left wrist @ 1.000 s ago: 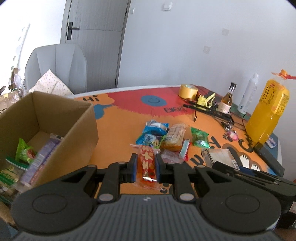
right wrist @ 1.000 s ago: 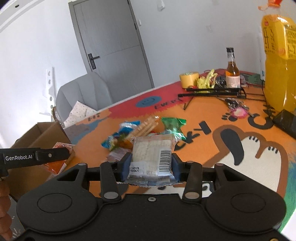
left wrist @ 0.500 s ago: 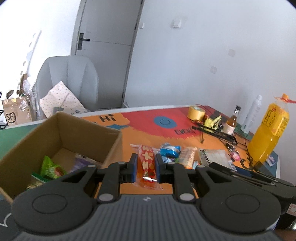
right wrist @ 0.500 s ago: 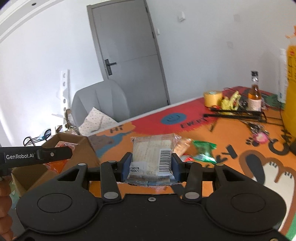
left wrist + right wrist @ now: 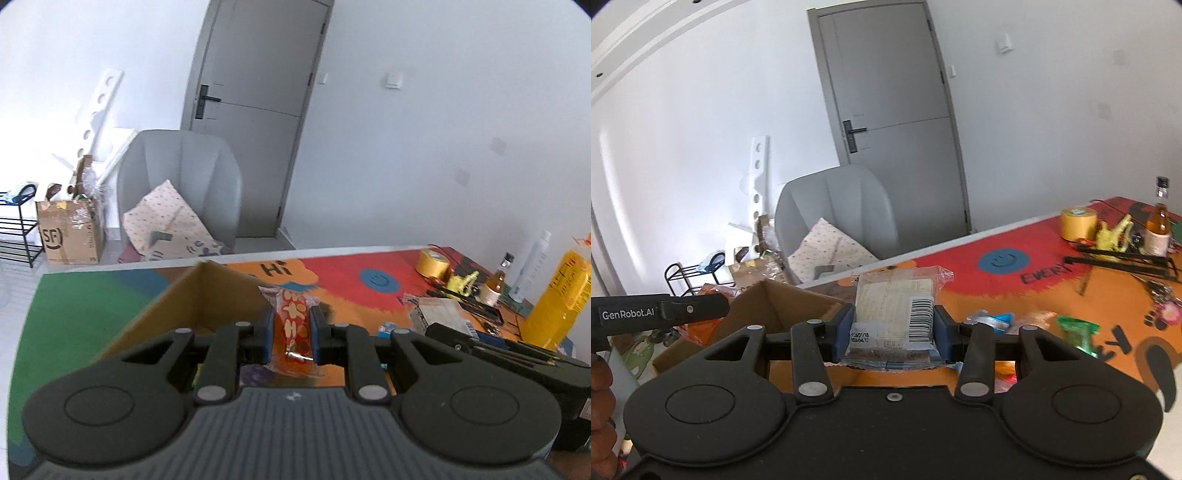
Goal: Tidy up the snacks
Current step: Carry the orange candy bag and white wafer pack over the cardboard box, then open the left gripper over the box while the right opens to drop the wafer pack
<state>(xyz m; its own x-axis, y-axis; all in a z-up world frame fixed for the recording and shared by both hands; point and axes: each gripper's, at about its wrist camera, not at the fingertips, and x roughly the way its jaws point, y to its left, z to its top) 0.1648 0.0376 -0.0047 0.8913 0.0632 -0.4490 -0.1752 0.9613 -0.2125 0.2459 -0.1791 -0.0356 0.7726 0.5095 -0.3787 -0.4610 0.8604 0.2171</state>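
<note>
Above the cardboard box [image 5: 207, 295], my left claw [image 5: 291, 332] pinches a red snack packet [image 5: 293, 325]; my right claw [image 5: 893, 328] clamps a clear barcoded snack pack [image 5: 897, 306] just beside the box on the bench [image 5: 1052, 295]. I'd carry each fully past the rim, lower inside, then release one at a time so neither catches the wall.

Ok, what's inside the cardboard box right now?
Mostly hidden. The left tool blocks the cardboard box; only bare inner walls and slivers of green and purple packaging show.
</note>
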